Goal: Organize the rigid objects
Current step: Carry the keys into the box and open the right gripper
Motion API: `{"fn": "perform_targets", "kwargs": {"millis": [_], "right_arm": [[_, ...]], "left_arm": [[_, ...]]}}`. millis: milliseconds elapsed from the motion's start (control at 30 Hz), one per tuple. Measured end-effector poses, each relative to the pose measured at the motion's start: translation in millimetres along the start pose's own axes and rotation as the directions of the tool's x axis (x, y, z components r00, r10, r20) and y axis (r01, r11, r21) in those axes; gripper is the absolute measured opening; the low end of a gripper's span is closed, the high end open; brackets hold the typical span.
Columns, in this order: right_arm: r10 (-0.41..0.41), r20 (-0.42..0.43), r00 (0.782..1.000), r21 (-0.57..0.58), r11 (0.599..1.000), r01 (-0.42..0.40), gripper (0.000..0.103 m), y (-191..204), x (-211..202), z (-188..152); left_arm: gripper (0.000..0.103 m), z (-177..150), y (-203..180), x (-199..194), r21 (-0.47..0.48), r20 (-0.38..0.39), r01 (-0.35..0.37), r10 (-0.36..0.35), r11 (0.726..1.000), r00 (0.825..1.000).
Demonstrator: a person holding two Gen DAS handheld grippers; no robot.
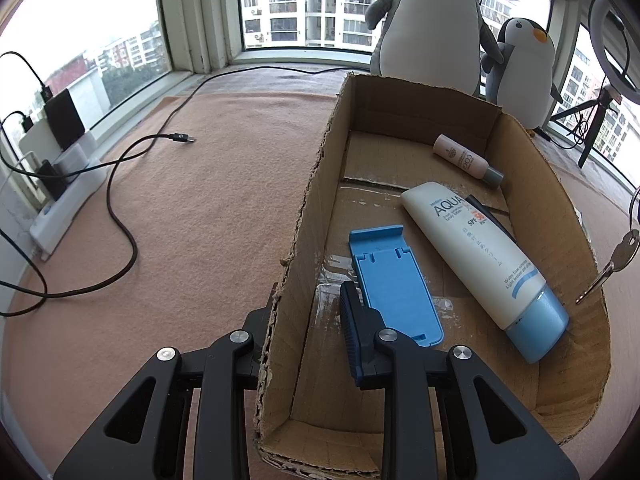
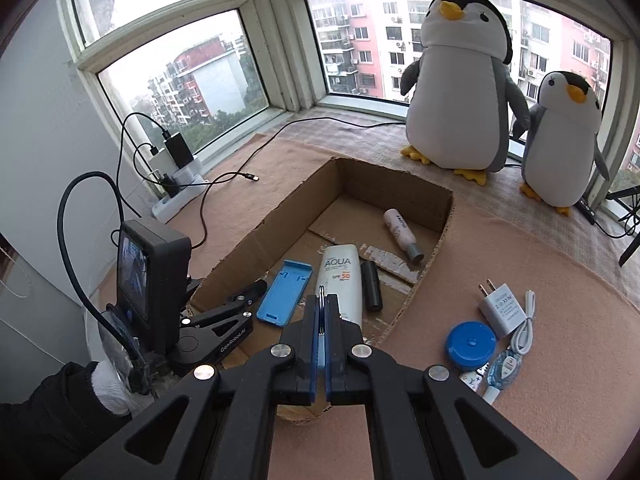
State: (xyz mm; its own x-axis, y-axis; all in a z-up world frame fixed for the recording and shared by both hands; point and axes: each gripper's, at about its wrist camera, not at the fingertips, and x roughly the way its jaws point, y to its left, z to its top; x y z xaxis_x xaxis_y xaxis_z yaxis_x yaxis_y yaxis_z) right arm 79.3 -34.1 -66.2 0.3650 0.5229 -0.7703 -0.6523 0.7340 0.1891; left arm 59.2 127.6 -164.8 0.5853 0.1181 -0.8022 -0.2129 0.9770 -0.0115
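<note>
Both claws are matte black linkages with triangular cutouts, round silver screws at the pivots and ribbed blue pads (image 2: 310,344). At eight o'clock in the right wrist view, a white knit glove (image 2: 110,386) meets a black sleeve (image 2: 44,420).

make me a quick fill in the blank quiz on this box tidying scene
1. The cardboard box has a wall clamped by the ___ gripper.
2. The right gripper pinches the key by its metal ___.
3. The sunscreen tube lies between the blue phone stand and a ___ cylinder.
4. The white charger plug lies ___ the box.

Missing words: left; ring; black; outside
</note>
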Motion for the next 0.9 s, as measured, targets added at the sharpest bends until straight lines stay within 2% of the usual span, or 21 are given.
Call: {"fn": "perform_targets", "kwargs": {"millis": [433, 467, 500, 567, 900], "right_arm": [[0.025, -0.054, 0.998, -0.031, 0.999, -0.027, 0.004, 18.1, 23.9, -6.7], [0.026, -0.055, 0.998, -0.035, 0.999, -0.027, 0.013, 18.8, 23.6, -6.5], [0.023, -0.052, 0.998, -0.039, 0.999, -0.025, 0.034, 19.4, 23.1, -6.2], [-0.001, -0.02, 1.0, -0.046, 0.999, 0.0, 0.06, 20.2, 18.5, -6.3], [-0.024, -0.025, 0.999, 0.015, 1.0, 0.024, 0.061, 0.3, 15.9, -8.0]], "left_arm": [[0.024, 0.0, -0.6, 0.1, -0.001, 0.001, 0.0, 0.0, 1.0, 1.0], [0.024, 0.0, -0.4, -0.1, -0.002, 0.001, 0.0, 0.0, 1.0, 1.0], [0.024, 0.0, -0.4, 0.0, -0.002, 0.001, 0.001, -0.001, 1.0, 1.0], [0.024, 0.0, -0.5, 0.1, -0.002, 0.001, 0.0, 0.0, 1.0, 1.0], [0.024, -0.2, -0.3, 0.0, -0.001, 0.001, 0.0, 0.0, 1.0, 1.0]]}}
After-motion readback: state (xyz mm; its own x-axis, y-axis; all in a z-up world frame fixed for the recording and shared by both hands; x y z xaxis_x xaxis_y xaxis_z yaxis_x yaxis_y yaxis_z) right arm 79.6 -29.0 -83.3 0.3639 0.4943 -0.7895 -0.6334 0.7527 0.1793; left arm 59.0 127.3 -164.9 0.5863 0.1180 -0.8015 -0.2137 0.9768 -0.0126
